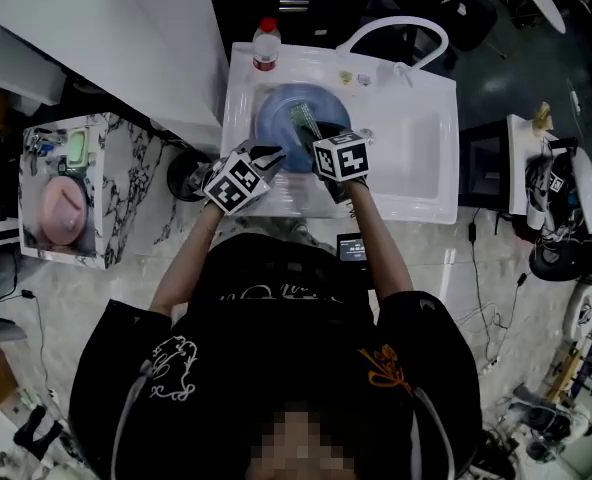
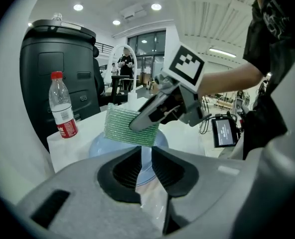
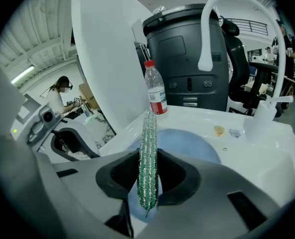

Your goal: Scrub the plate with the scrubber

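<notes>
Scrubber (image 1: 304, 120) over plate (image 1: 274, 118), sink (image 1: 416, 148) — bottle (image 1: 265, 45), faucet (image 1: 396, 26) behind

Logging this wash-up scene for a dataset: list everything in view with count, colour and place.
sink: one, white, before the person.
faucet: one, white, arched at sink's back.
plate: one, blue, in the sink.
scrubber: one, green, over the plate.
bottle: one, clear with red cap, sink's back left corner.
bin: one, black, behind the sink.
stand: one, marbled, left of the sink.
left tool: one, grey, shut on the plate's rim.
right tool: one, grey, shut on the scrubber.
</notes>
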Demonstrator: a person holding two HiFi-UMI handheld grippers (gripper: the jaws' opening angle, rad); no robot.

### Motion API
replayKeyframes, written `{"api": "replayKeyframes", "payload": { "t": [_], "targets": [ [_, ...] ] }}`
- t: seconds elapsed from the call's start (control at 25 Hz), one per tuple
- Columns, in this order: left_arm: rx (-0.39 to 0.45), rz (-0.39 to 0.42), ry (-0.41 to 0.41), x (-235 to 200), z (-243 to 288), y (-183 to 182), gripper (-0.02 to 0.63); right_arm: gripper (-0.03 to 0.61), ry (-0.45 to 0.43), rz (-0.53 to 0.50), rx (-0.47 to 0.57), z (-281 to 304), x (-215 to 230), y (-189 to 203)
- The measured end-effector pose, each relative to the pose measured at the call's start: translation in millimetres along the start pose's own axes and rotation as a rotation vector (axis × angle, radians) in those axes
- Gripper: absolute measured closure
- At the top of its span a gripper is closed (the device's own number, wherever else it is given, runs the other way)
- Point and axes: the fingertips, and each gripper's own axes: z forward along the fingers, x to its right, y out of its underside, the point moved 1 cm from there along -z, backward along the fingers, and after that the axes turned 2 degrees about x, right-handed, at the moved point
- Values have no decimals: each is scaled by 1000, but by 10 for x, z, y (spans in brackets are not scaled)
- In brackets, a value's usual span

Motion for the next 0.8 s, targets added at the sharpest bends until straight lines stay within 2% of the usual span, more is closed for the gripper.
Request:
{"api": "replayKeyframes", "payload": {
  "t": [0.16, 0.32, 0.44, 0.52, 0.6, 0.8],
  "targets": [
    [-42, 42, 56, -44, 121, 94, 558, 488, -11, -41, -142, 418, 48, 31],
    [-73, 91, 125, -20, 237, 182, 558, 488, -80, -118, -278, 710, -17, 64],
    [-75, 86, 161, -5, 298, 225, 558, 488, -140, -133, -343, 865, -86, 84],
    [-75, 75, 178, -10, 336, 246, 558, 488, -144, -131, -380, 931, -49, 91],
    [-72, 59, 194, -25, 372, 259, 558, 488, -133, -100, -400, 973, 43, 78],
    [-51, -24, 238, -29, 455, 286, 558, 488, -108, 70, -396, 1003, 281, 83]
  ]
}}
